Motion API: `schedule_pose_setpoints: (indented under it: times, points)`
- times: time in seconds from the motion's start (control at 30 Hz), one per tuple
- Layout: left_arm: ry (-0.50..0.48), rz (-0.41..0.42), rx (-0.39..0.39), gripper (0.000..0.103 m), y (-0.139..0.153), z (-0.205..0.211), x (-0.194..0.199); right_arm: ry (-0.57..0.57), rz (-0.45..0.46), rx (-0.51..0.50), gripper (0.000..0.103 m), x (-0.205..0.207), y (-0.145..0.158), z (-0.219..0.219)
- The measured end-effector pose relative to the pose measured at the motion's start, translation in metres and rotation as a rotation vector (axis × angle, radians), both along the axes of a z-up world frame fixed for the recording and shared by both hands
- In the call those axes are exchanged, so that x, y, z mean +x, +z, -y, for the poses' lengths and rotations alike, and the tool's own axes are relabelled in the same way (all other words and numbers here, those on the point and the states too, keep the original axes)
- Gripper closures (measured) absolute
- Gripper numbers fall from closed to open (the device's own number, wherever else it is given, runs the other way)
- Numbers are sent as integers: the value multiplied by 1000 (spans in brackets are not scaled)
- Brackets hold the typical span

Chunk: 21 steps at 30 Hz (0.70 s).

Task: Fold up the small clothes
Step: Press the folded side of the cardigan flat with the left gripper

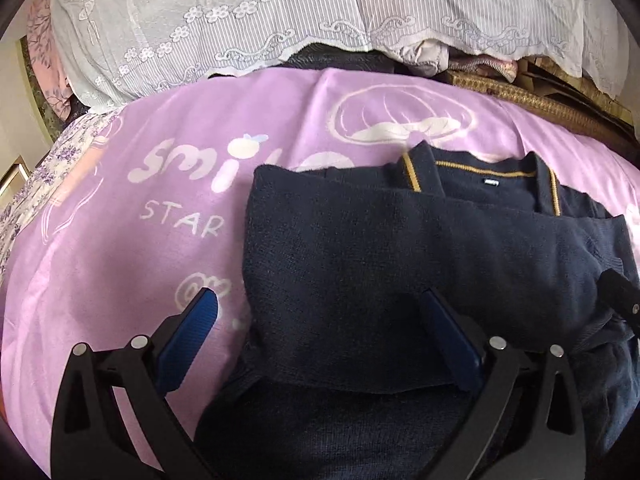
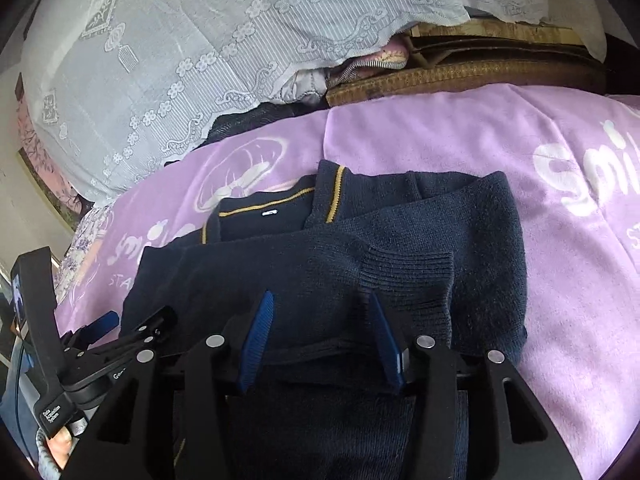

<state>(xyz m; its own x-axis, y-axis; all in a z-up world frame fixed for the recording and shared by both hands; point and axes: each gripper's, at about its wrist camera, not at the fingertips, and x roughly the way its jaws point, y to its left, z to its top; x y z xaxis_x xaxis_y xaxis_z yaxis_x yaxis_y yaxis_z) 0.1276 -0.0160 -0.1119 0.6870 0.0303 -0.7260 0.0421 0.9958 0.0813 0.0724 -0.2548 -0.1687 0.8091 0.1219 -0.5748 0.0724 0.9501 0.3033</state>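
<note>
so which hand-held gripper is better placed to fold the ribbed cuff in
Right. The right hand-held gripper sits open directly before the ribbed cuff of the navy sweater; the left hand-held gripper straddles the sweater's opposite edge.

Soft, even daylight; bright on the lace curtain point(image 1: 280, 20), which is slightly washed out. Shadows are faint. Fisheye bending and dark vignette surround it at the corners.

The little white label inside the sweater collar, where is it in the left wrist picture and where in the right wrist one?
Left wrist view: the white label sits right of centre, upper middle, just below the collar's yellow stripe.
Right wrist view: the white label sits left of centre, upper middle, inside the collar.
Shared landmark: the navy sweater lying on the purple blanket, its yellow-striped collar framing the label.
</note>
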Motion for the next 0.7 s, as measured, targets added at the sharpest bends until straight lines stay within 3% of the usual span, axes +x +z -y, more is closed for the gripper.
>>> schedule_pose_setpoints:
  times: [0.23,0.57,0.7]
  points:
    - [2,-41,6,4,-7,1,7,24,-39,-41,47,5,-7,-7]
    - [-24,22,-12,4,6,3,-5,8,-23,-55,46,-5,-3,-11]
    - [-44,-6,15,4,0,10,-3,25,-45,-73,40,-2,-8,-13]
